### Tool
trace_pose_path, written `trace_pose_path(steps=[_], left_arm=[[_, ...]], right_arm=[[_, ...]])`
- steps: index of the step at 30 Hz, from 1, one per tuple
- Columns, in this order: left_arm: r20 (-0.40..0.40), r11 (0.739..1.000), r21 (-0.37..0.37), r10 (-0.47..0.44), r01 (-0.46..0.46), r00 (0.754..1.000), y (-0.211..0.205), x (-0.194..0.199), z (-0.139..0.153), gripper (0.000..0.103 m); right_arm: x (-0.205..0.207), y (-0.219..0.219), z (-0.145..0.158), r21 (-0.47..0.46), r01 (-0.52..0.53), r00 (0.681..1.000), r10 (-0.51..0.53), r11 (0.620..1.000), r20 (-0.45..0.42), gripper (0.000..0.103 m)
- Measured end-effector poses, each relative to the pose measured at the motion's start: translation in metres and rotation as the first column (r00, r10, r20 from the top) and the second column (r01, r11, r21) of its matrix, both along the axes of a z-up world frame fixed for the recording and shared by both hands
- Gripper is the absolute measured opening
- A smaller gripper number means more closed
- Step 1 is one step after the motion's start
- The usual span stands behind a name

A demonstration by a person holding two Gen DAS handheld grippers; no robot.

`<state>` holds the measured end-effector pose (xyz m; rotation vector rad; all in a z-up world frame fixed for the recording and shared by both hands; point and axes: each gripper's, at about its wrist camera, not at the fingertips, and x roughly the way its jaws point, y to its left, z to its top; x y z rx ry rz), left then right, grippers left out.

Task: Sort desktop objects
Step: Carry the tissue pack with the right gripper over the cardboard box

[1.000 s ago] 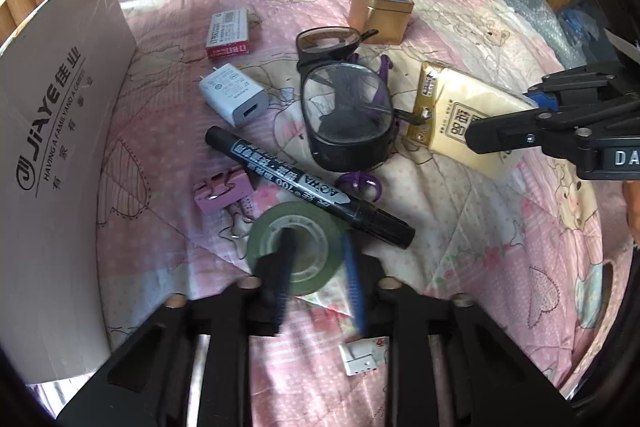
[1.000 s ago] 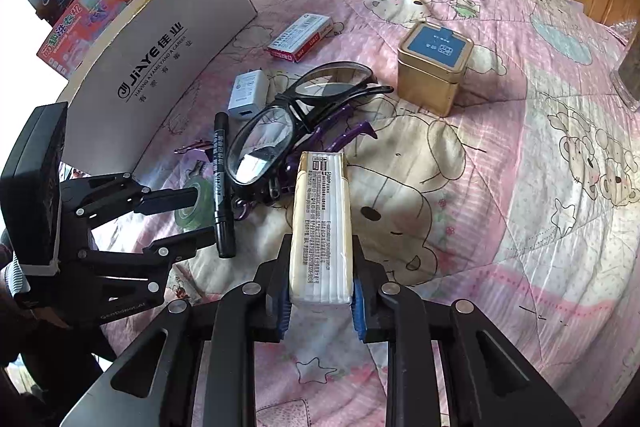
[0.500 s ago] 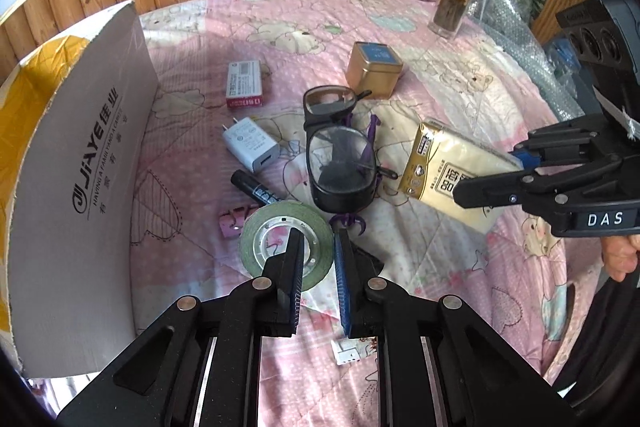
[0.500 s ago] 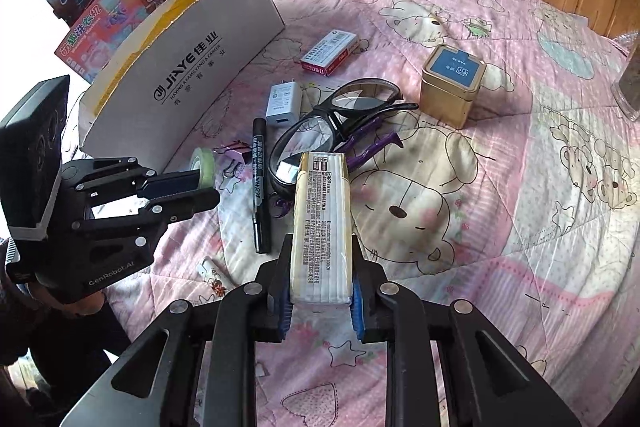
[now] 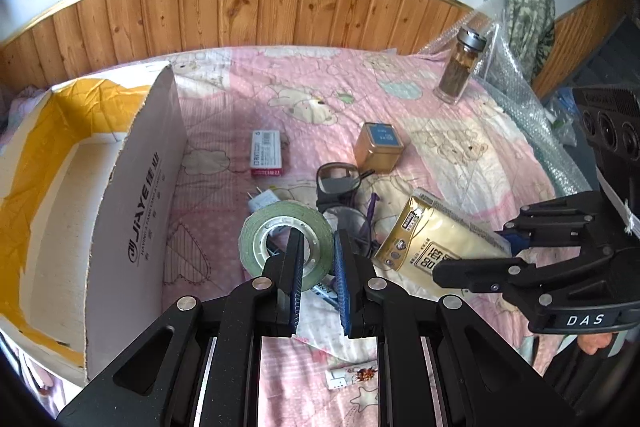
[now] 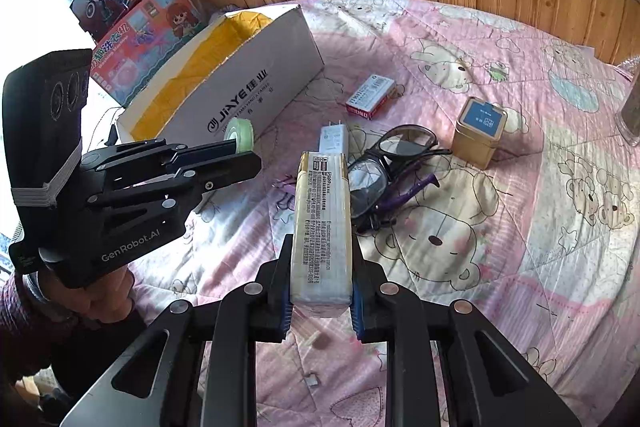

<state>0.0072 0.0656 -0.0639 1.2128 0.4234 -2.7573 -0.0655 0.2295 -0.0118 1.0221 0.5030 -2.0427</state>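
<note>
My left gripper (image 5: 318, 251) is shut on a green tape roll (image 5: 276, 241) and holds it above the pink bedspread, right of the open white cardboard box (image 5: 132, 211). The roll also shows in the right wrist view (image 6: 239, 135) near the box (image 6: 256, 87). My right gripper (image 6: 320, 267) is shut on a yellow tissue pack (image 6: 322, 215), lifted above the bed; the pack also shows in the left wrist view (image 5: 436, 243). On the bed lie glasses (image 6: 394, 157), a white charger (image 6: 333, 139), a red-white small box (image 6: 370, 95) and a gold tin (image 6: 478, 133).
A glass jar (image 5: 460, 67) and bubble wrap (image 5: 532, 115) are at the back right. Toy boxes (image 6: 136, 7) stand behind the cardboard box. A wooden wall panel (image 5: 280, 7) borders the bed. A small white item (image 5: 350, 375) lies near the front.
Both grippers have risen well above the bed with their loads. The left one lifted the tape roll off the marker and moved toward the cardboard box, whose inside now shows.
</note>
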Motion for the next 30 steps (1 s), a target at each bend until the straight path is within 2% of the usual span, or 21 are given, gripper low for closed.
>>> trace_pose_path(steps=[16, 30], left_arm=[[-0.104, 0.988, 0.039, 0.153, -0.150, 0.983, -0.046, 0.021, 0.034, 0.015], [-0.146, 0.960, 0.057, 0.281, -0.276, 0.949, -0.087, 0.038, 0.050, 0.015]], right_arm=[[0.027, -0.056, 0.026, -0.064, -0.075, 0.992, 0.068, 0.995, -0.111, 0.024], [0.041, -0.102, 0.045, -0.120, -0.113, 0.981, 0.091, 0.986, -0.171, 0.024]])
